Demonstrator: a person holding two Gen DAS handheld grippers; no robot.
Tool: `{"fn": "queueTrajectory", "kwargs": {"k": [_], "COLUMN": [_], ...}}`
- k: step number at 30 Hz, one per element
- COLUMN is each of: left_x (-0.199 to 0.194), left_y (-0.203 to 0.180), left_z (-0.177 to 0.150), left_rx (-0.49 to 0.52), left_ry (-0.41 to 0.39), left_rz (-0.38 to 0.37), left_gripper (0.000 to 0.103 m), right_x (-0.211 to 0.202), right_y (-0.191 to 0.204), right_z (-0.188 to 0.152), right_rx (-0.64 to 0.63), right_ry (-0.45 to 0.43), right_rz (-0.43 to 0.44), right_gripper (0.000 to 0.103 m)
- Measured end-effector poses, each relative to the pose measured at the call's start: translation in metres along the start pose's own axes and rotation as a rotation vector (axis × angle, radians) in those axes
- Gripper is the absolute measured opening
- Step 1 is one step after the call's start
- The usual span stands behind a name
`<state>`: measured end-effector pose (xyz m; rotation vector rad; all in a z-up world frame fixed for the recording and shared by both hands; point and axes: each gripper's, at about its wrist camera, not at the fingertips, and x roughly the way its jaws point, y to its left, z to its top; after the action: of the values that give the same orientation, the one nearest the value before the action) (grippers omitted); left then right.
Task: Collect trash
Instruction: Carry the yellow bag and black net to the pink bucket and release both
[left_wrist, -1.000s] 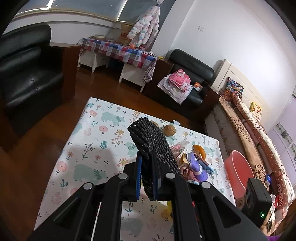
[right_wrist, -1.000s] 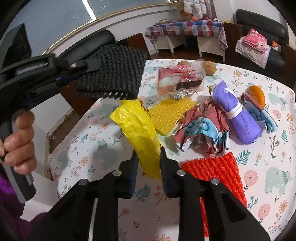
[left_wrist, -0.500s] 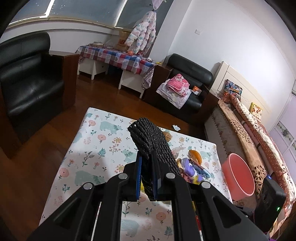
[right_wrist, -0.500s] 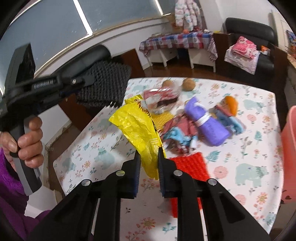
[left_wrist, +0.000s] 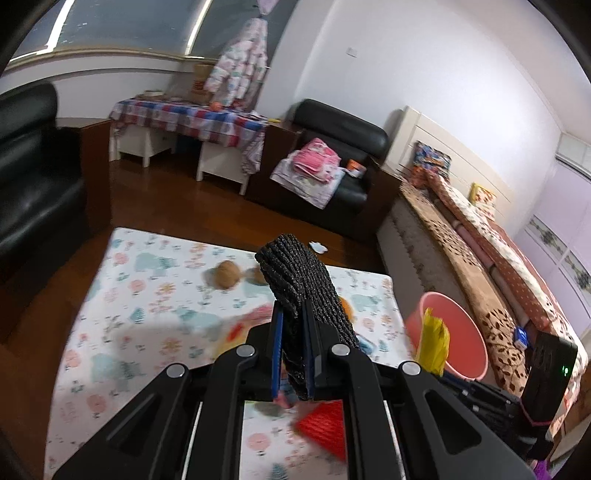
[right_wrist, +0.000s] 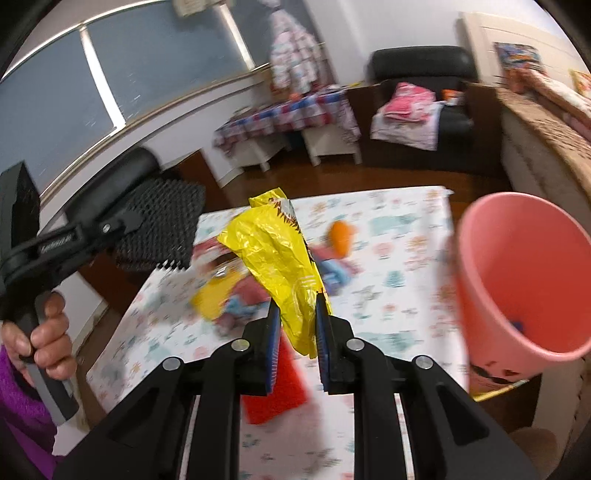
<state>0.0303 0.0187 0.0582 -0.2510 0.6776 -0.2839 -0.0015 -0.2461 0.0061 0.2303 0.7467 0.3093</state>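
Right claw (right_wrist: 295, 332) pinching yellow wrapper (right_wrist: 280, 266) (crumpled), pink bucket (right_wrist: 517, 280) beside

A lived-in home is showing here: black leather armchairs (left_wrist: 332, 125) are sitting on a dark wooden floor (left_wrist: 177, 206), folded laundry (left_wrist: 314, 162) is lying on one seat, a checked cloth (left_wrist: 184, 116) is covering a side table, and a patterned bed (left_wrist: 480, 236) is running along the white wall.

Dark wood floor (left_wrist: 177, 206), black armchairs (left_wrist: 340, 155), white walls (left_wrist: 424, 66).
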Motion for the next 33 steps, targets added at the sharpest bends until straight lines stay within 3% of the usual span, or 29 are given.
{"fn": "queueTrajectory", "kwargs": {"k": [12, 24, 33], "left_x": [0.046, 0.088, 0.113], "left_y": [-0.075, -0.160, -0.200], "left_z": [0.003, -0.004, -0.013], "left_rx": [0.100, 0.216, 0.281], "left_ry": [0.064, 0.118, 0.145], "left_rz": [-0.096, -0.174, -0.198], "left_gripper": [0.009, 0.009, 0.009], "right_x": [-0.036, -0.053, -0.056], "right_y": [-0.088, -0.141, -0.168], "right_z": [0.003, -0.001, -0.003], "right_rx": [0.178, 0.262, 0.311], "right_ry": [-0.110, -0.150, -0.158], "right_rz": [-0.175, -0.261, -0.292], "right_gripper": [0.018, 0.018, 0.018]}}
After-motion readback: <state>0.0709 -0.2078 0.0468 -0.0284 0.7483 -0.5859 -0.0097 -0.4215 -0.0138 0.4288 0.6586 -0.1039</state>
